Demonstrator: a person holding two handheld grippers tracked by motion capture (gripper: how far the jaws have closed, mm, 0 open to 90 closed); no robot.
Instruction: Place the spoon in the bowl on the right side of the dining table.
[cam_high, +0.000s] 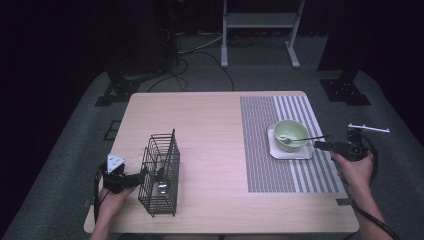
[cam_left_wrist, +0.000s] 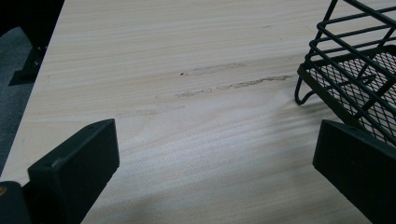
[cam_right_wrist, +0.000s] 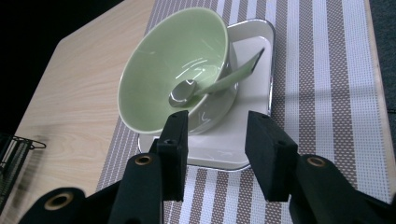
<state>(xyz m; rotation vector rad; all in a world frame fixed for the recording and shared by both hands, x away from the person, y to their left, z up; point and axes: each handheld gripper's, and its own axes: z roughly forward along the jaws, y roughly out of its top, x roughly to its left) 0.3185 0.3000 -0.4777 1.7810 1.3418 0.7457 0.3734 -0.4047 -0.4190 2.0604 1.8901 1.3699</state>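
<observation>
The spoon (cam_right_wrist: 212, 84) lies in the green bowl (cam_right_wrist: 173, 60), handle sticking out over the rim toward the right gripper (cam_right_wrist: 217, 156), whose jaws stand partly apart with nothing between them. The bowl sits on a small white tray (cam_right_wrist: 254, 65) on the striped placemat (cam_right_wrist: 322, 93). A clean pickup probably means closing squarely on the handle without tipping the bowl. Far from the bowl, the left gripper (cam_left_wrist: 210, 177) gapes wide beside the black wire rack (cam_left_wrist: 359, 60).

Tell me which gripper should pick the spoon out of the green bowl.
Right. The right gripper sits open just beside the spoon handle sticking out of the bowl. The left gripper is far across the table at the wire rack.
</observation>
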